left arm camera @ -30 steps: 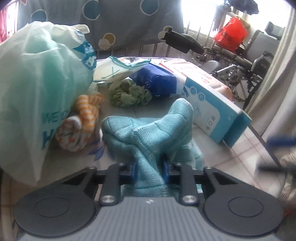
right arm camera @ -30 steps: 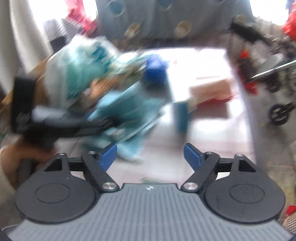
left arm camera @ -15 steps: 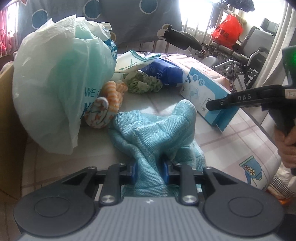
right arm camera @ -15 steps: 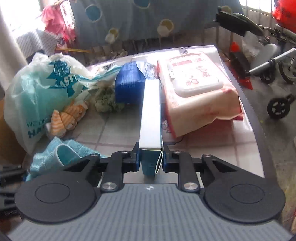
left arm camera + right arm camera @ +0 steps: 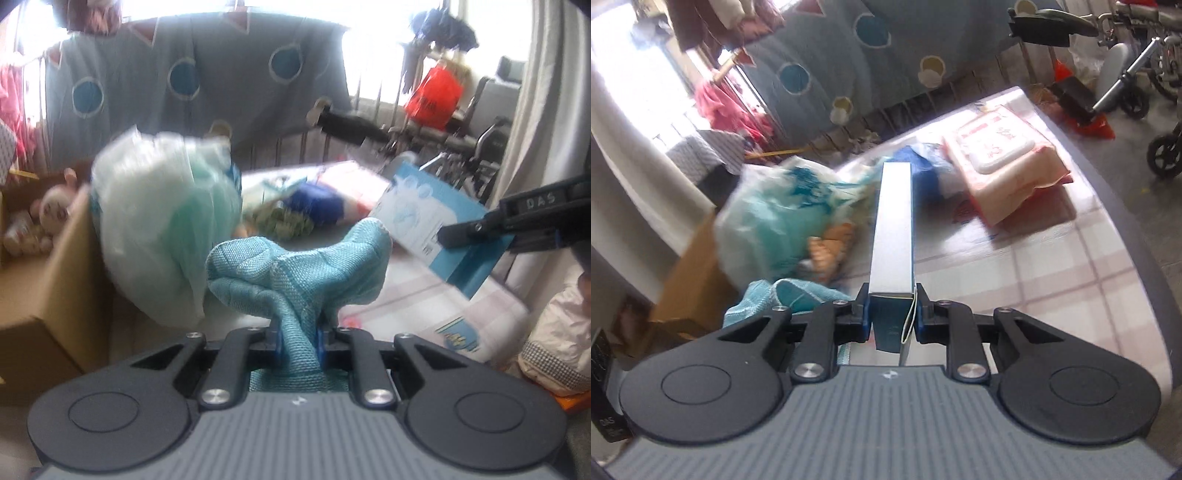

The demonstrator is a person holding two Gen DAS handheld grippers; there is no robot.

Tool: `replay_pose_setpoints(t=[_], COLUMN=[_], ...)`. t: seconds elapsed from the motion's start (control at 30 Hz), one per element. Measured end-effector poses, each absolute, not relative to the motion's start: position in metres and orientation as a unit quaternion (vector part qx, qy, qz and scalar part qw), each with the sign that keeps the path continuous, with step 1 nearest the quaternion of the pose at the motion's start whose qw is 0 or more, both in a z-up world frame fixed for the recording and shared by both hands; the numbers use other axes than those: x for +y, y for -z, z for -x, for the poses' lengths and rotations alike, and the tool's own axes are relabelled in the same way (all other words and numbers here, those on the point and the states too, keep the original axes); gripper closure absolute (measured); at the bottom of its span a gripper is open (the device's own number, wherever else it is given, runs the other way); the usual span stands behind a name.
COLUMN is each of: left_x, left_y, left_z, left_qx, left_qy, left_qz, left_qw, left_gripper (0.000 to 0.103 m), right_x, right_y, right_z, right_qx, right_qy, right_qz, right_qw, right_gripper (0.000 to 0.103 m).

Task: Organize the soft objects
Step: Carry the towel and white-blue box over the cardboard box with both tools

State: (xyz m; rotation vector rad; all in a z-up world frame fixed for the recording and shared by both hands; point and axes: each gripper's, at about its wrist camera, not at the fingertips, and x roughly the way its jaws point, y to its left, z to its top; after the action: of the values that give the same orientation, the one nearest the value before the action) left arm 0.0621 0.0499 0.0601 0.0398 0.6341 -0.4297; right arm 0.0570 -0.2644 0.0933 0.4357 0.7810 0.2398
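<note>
Cloth [image 5: 295,273], teal, bunched in the closing left gripper [image 5: 298,338] and lifted off the table [image 5: 1052,280]. Right gripper [image 5: 891,319] clamps 1 long box [image 5: 892,229]. Farther back, plastic bag [image 5: 159,229], wipes pack [image 5: 1004,166] and cardboard box [image 5: 40,280] beside the table: sorting looks barely begun.

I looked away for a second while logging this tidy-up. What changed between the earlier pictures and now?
The right gripper closed on the blue box and raised it off the table. The left gripper, its jaws closing, lifted the teal cloth. The plastic bag stayed put.
</note>
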Motion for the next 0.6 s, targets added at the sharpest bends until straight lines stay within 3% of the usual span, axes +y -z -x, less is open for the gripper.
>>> replay_pose_setpoints(t=[0.33,0.47,0.6], left_x=[0.143,0.197,0.255], left_y=[-0.161,-0.194,-0.193], left_z=[-0.037,-0.058,-0.109], left_qx=[0.255,0.239,0.276], left_qy=[0.176,0.093,0.022], left_qz=[0.022,-0.006,-0.023], left_qw=[0.951,0.967,0.961], left_gripper=[0.086,0.086,0.086], right_x=[-0.196,-0.147,-0.095], right_y=[-0.155,-0.174,-0.175], right_z=[-0.056,-0.092,-0.144], right_qx=[0.341,0.34,0.357], right_qy=[-0.243,-0.273,-0.314], right_qz=[-0.289,-0.288,-0.299], right_qw=[0.861,0.853,0.828], right_gripper=[0.083,0.082,0.082])
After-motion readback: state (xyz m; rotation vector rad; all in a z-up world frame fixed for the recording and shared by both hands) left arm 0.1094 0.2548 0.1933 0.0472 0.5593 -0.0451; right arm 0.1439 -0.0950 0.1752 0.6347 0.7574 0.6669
